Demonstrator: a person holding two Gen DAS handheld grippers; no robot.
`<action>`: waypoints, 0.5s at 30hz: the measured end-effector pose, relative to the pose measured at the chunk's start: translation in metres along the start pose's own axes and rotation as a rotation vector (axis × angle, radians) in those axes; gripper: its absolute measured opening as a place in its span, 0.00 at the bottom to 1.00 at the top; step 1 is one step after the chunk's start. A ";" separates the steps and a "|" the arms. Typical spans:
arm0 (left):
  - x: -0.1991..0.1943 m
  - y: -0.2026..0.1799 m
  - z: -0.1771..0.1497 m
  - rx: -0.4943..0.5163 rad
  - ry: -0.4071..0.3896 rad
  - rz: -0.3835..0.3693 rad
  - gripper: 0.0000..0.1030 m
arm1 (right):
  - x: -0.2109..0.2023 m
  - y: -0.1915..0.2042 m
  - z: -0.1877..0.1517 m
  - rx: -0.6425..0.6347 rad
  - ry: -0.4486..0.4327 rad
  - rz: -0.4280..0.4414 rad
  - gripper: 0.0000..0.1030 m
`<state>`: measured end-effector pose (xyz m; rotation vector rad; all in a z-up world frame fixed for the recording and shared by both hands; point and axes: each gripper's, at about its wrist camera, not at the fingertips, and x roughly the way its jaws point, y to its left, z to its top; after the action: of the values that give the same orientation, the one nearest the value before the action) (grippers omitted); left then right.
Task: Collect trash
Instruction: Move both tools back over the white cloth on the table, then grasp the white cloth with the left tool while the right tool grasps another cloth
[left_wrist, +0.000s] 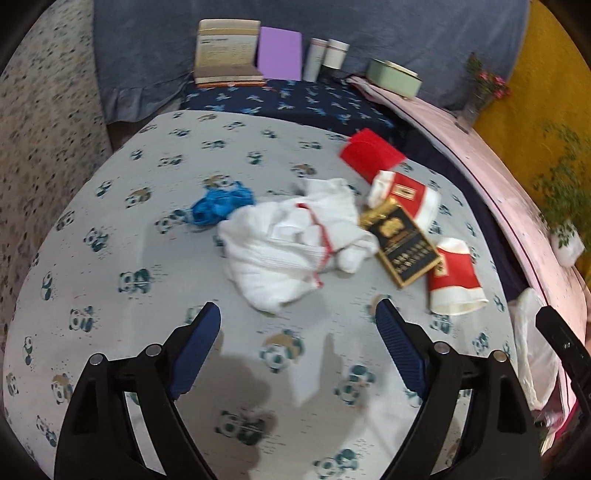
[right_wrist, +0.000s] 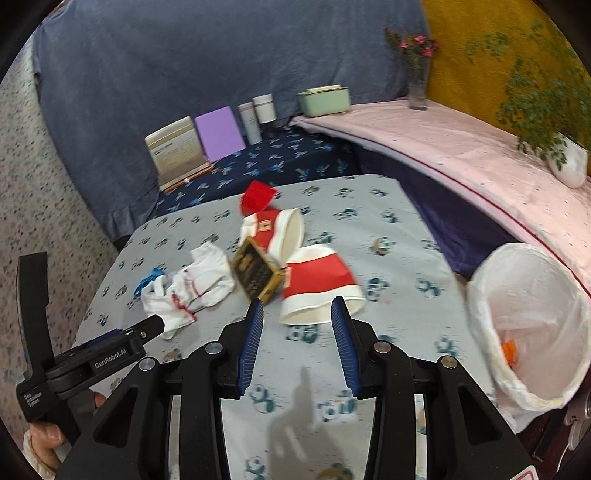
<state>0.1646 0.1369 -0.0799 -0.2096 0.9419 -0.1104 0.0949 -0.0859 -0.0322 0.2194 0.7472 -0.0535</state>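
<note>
so the trash is all piled on the panda-print table, and everything below is placed off the black-and-gold box lying flat in the middle of it. touching the box's left side is a crumpled white cloth with red trim, and past that cloth a scrunched blue wrapper. one red-and-white paper cup lies tipped over just behind the box, another cup just on its right, mouth toward the cameras, and a red carton sits further back. the lined bin is well off to the box's right, beside the table, something orange inside. left gripper has its jaws spread wide with nothing in them, hovering just short of the cloth. right gripper is parted about halfway, empty too, fingertips right near the closer cup's rim.
</note>
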 end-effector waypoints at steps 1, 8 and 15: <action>0.002 0.006 0.001 -0.011 0.002 0.006 0.79 | 0.005 0.007 0.000 -0.010 0.007 0.009 0.37; 0.020 0.036 0.012 -0.062 0.019 0.031 0.79 | 0.037 0.042 0.003 -0.057 0.052 0.050 0.37; 0.045 0.043 0.023 -0.074 0.046 0.015 0.77 | 0.071 0.061 0.006 -0.072 0.096 0.069 0.37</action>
<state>0.2098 0.1736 -0.1115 -0.2695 0.9942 -0.0669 0.1589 -0.0257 -0.0653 0.1804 0.8353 0.0495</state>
